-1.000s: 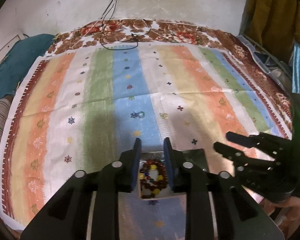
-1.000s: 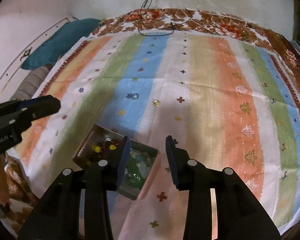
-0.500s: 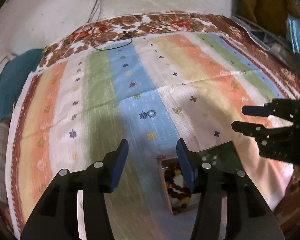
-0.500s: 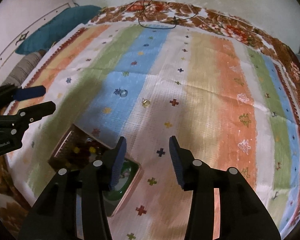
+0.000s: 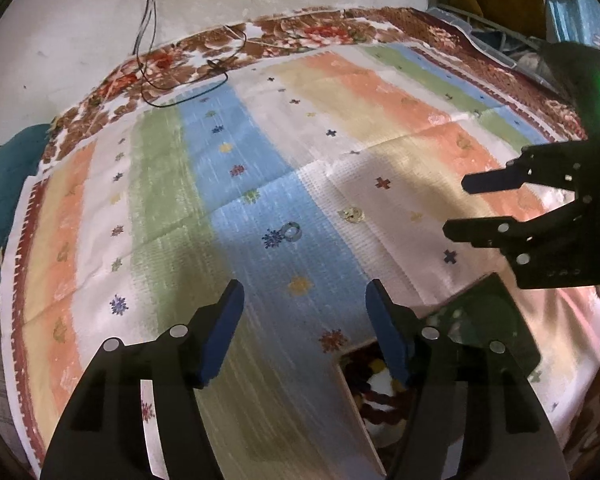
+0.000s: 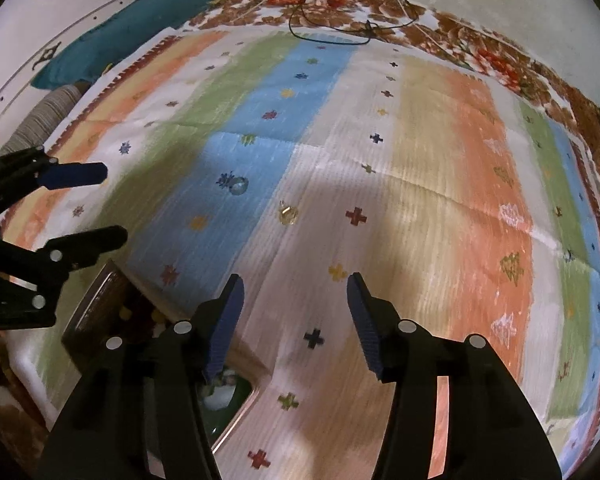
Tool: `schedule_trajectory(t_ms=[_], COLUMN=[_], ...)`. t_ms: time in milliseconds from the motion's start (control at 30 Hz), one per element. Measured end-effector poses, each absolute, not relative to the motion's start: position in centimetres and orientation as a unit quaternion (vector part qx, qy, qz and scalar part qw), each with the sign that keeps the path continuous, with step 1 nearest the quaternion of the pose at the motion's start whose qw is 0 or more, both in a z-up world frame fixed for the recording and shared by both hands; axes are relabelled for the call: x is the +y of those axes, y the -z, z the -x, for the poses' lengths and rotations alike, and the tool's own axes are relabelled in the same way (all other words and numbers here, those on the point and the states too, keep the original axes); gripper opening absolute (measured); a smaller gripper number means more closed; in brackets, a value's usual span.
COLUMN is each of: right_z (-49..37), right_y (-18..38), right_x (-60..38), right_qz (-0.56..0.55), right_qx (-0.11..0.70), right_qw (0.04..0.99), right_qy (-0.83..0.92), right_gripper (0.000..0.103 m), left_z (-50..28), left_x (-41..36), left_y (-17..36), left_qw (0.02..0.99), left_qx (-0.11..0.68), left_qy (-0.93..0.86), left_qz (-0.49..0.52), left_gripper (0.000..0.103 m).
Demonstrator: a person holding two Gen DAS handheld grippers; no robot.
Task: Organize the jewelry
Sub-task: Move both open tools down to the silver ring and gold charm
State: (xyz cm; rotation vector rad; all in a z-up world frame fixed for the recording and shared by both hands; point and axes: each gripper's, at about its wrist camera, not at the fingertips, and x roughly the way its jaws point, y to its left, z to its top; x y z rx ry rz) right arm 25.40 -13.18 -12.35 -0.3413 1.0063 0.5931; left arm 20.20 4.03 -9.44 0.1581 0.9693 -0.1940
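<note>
Both wrist fisheyes look steeply down, close over the striped bedspread (image 5: 260, 200), toward the wall at twelve o'clock, sharing the silver ring (image 5: 292, 231), gold ring (image 6: 287, 213) and jewelry box (image 6: 100, 304).

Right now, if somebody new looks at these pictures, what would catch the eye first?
First the striped bedspread in orange, green and blue, filling both views. Then two small pieces on it: a silver ring on the blue stripe and a gold piece on the white one beside it. Nearest, the left gripper and right gripper, jaws opening and empty, hang above a tray of beads.
</note>
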Motion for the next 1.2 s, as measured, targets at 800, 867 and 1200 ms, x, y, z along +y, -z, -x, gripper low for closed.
schedule_trajectory(t_ms=[800, 867, 1200], right_z=[-29.4, -29.7, -30.2], right_y=[16.0, 16.3, 17.5], right_x=[-10.6, -10.6, -9.2], right_qz=[0.225, 0.223, 0.236], right_qx=[0.465, 0.466, 0.456], right_qw=[0.791, 0.788, 0.777], right_qy=[-0.328, -0.335, -0.364], right_gripper=[0.054, 0.054, 0.054], left_z=[-25.8, -26.2, -27.9], left_x=[5.5, 5.5, 4.5], left_y=[14.3, 14.5, 16.1], left_qw=[0.857, 0.854, 0.841], left_qx=[0.473, 0.474, 0.473], left_qy=[0.177, 0.189, 0.218], left_qz=[-0.103, -0.105, -0.145], left_gripper=[0.064, 0.064, 0.064])
